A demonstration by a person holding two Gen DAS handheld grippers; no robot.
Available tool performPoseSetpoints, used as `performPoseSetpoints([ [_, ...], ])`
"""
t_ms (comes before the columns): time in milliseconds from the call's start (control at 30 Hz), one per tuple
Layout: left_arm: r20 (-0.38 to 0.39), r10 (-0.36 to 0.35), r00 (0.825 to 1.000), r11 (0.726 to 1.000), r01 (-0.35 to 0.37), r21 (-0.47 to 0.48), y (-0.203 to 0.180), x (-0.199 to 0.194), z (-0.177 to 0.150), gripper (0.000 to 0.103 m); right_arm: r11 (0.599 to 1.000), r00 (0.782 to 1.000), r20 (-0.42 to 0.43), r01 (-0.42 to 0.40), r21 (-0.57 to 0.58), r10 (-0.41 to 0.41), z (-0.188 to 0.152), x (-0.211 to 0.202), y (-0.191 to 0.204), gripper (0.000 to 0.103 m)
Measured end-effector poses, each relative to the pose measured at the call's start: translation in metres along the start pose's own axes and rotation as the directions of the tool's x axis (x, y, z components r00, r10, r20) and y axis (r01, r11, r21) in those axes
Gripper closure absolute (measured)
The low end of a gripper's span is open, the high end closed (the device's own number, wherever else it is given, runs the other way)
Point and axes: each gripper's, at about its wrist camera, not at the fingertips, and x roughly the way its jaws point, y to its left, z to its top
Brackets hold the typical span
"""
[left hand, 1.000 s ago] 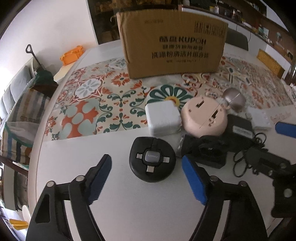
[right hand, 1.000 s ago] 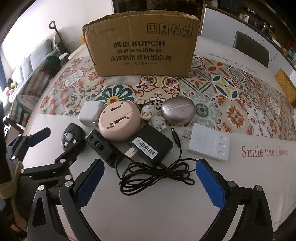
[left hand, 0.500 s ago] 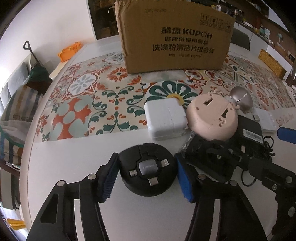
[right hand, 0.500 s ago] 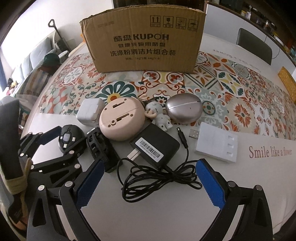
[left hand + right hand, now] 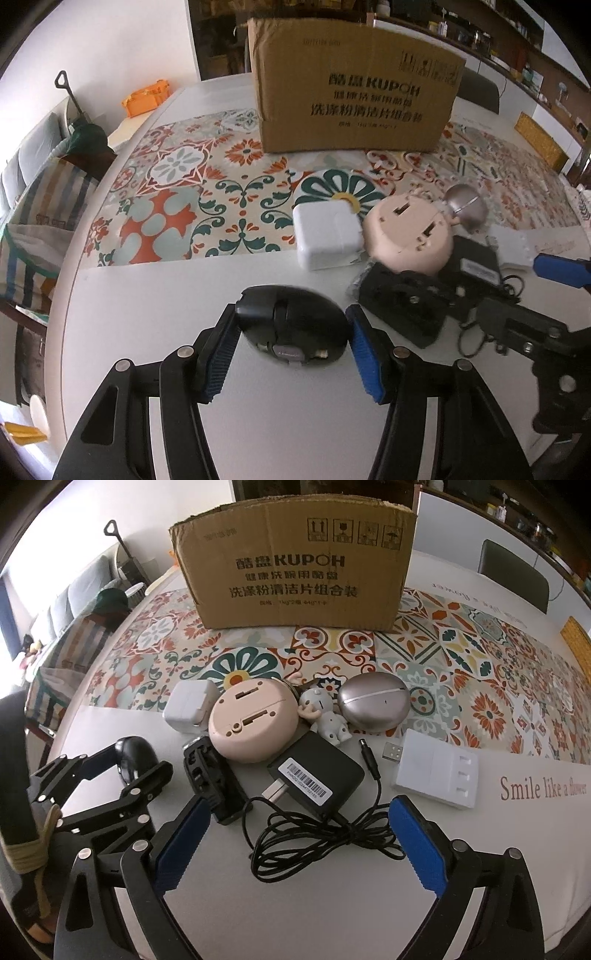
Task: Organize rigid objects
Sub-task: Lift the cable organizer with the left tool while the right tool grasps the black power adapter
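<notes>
The left tongs (image 5: 291, 349) pinch a round black disc (image 5: 293, 328), tilted above the tabletop (image 5: 147, 295). The right tongs (image 5: 295, 843) stand spread over a black cord (image 5: 325, 834). Farther back stands a cardboard box (image 5: 295, 565).

So it's a white table (image 5: 332, 915) with a colourful tile-pattern runner (image 5: 461, 657) across the far half. A cardboard box (image 5: 295, 565) stands on the runner at the back. Nearer, bunched together: a white charger block (image 5: 188, 709), a round pink gadget (image 5: 253, 723), a little white figurine (image 5: 327, 716), a silvery egg-shaped case (image 5: 373, 705), a black power adapter (image 5: 316, 775) with its tangled cord (image 5: 325, 834), a white USB hub (image 5: 436, 771) on the right, and a black clip thing (image 5: 214, 779), maybe a holder, it's hard to tell.
</notes>
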Motion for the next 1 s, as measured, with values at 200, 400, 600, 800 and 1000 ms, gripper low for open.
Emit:
performPoseSetpoints([
  [200, 0.042, -0.004, 0.999, 1.0, 0.005, -0.01, -0.01, -0.022, 0.005, 0.045, 1.0, 0.999, 0.035, -0.013, -0.014, 0.014, 0.003, -0.014, -0.005, 0.005],
  [400, 0.069, -0.012, 0.998, 0.999, 0.015, -0.043, -0.018, -0.032, 0.011, 0.046, 0.999, 0.998, 0.052, -0.019, -0.035, 0.02, 0.01, -0.016, -0.013, 0.01],
  [600, 0.073, 0.0, 0.997, 0.998, 0.005, -0.064, -0.031, -0.035, 0.013, 0.046, 0.996, 0.999, 0.03, -0.041, -0.074, 0.043, 0.015, -0.008, -0.022, 0.017],
  [800, 0.073, 0.039, 0.997, 0.996, -0.033, -0.085, -0.042, -0.035, 0.013, 0.046, 0.989, 0.996, -0.029, -0.091, -0.114, 0.088, 0.017, 0.007, -0.032, 0.023],
  [1000, 0.054, 0.072, 0.996, 0.99, -0.065, -0.126, -0.046, -0.031, 0.011, 0.046, 0.972, 0.987, -0.095, -0.148, -0.183, 0.132, 0.018, 0.025, -0.031, 0.03],
])
